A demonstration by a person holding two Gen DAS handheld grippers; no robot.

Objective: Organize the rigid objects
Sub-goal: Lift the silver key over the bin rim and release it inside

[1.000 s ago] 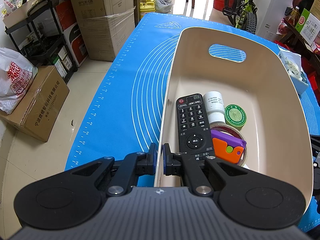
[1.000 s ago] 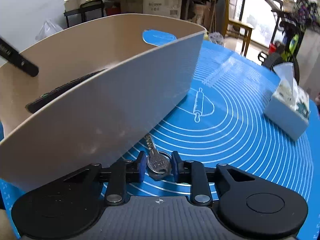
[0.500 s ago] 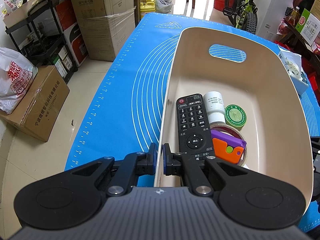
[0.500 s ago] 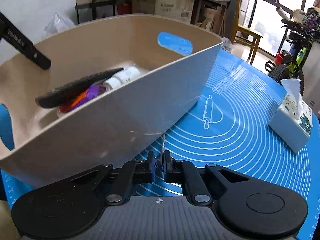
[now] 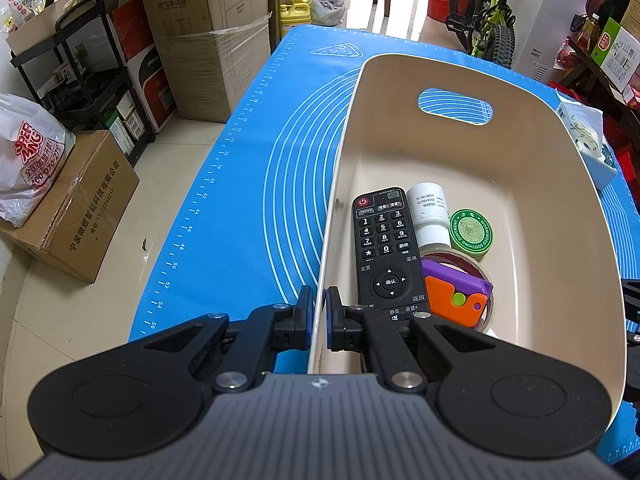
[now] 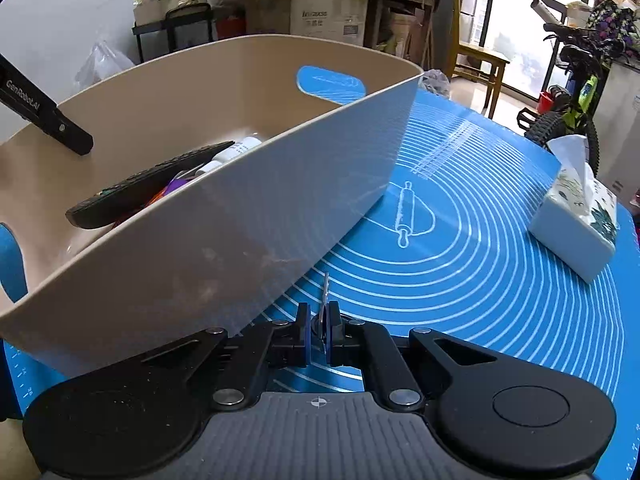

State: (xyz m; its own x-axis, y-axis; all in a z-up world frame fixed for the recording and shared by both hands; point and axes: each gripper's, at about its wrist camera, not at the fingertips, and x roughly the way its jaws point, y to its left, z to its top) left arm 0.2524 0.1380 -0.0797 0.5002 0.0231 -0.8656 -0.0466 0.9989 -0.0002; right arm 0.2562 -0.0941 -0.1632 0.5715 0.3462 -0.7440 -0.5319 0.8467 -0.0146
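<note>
A beige basket (image 5: 472, 80) stands on the blue mat (image 5: 248, 216). It holds a black remote (image 5: 382, 248), a white bottle (image 5: 429, 210), a green tin (image 5: 471, 233) and a purple and orange toy (image 5: 456, 294) on a tape roll. My left gripper (image 5: 319, 316) is shut on the basket's near left rim. My right gripper (image 6: 319, 330) is shut on a silver key (image 6: 325, 294), held edge-on above the mat just outside the basket's right wall (image 6: 248, 240). The left gripper's arm (image 6: 44, 114) shows in the right wrist view.
A tissue box (image 6: 576, 220) sits on the mat at the right. The mat's left edge (image 5: 192, 216) drops to the floor, with cardboard boxes (image 5: 76, 208), a black shelf (image 5: 80, 80) and a bag. A bicycle (image 5: 492, 12) and a chair stand beyond.
My right gripper closed on the key and lifted it off the mat, rising so the basket's contents came into view. The left gripper has stayed clamped on the rim.
</note>
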